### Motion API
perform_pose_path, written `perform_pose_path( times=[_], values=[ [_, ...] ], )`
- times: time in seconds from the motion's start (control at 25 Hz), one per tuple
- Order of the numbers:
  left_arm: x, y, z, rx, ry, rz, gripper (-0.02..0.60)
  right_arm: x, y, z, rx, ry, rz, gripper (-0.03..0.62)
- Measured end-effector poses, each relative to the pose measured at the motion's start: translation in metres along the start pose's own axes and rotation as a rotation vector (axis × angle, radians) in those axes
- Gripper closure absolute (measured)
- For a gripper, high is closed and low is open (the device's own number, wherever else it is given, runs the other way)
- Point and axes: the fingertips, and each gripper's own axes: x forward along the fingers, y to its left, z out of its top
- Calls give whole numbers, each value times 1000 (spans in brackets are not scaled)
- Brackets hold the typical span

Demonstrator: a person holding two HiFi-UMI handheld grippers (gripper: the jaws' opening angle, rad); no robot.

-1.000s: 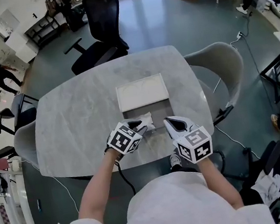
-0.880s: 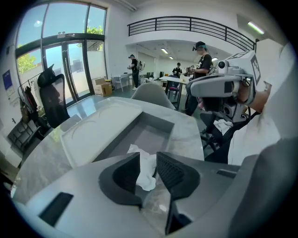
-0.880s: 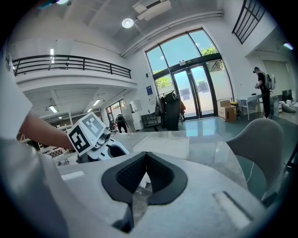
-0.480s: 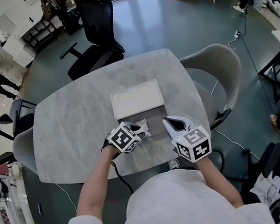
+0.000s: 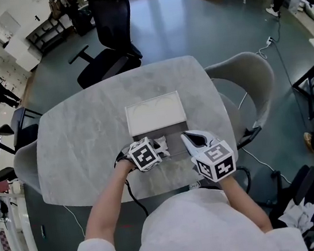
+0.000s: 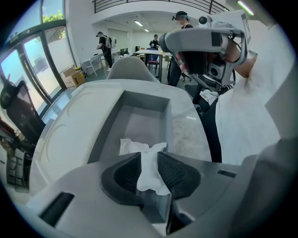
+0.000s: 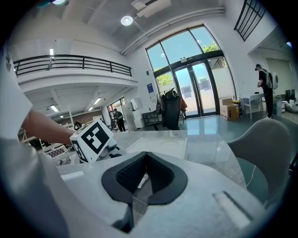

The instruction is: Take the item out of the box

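Note:
A shallow grey box (image 5: 175, 141) lies on the marble table, its white lid (image 5: 155, 113) folded flat beyond it. My left gripper (image 5: 159, 146) is at the box's near left end, shut on a crumpled white tissue (image 6: 148, 168). The tissue's loose end (image 6: 132, 147) hangs over the grey box floor (image 6: 139, 123). My right gripper (image 5: 190, 140) hovers at the box's near right side, jaws shut, with nothing between them. The right gripper view shows that gripper (image 7: 145, 175) pointing over the table towards the lid (image 7: 160, 146), with the left gripper's marker cube (image 7: 94, 138) to its left.
The marble table (image 5: 78, 139) has rounded edges. A grey chair (image 5: 248, 74) stands at its right, a black office chair (image 5: 107, 39) beyond it and another chair (image 5: 26, 161) at its left. People stand far off in the room.
The left gripper, still holding the tissue, has edged a little right, closer to the box. The right gripper has stayed almost still.

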Motion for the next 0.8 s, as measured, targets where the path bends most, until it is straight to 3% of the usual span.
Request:
perform_pose_path(
  times=[0.44, 0.8],
  values=[
    [13, -1, -7, 145, 95, 15, 503, 5, -7, 2, 8, 4, -10, 589],
    [14, -1, -9, 141, 96, 39, 538, 6, -2, 1, 11, 7, -8, 589]
  ],
)
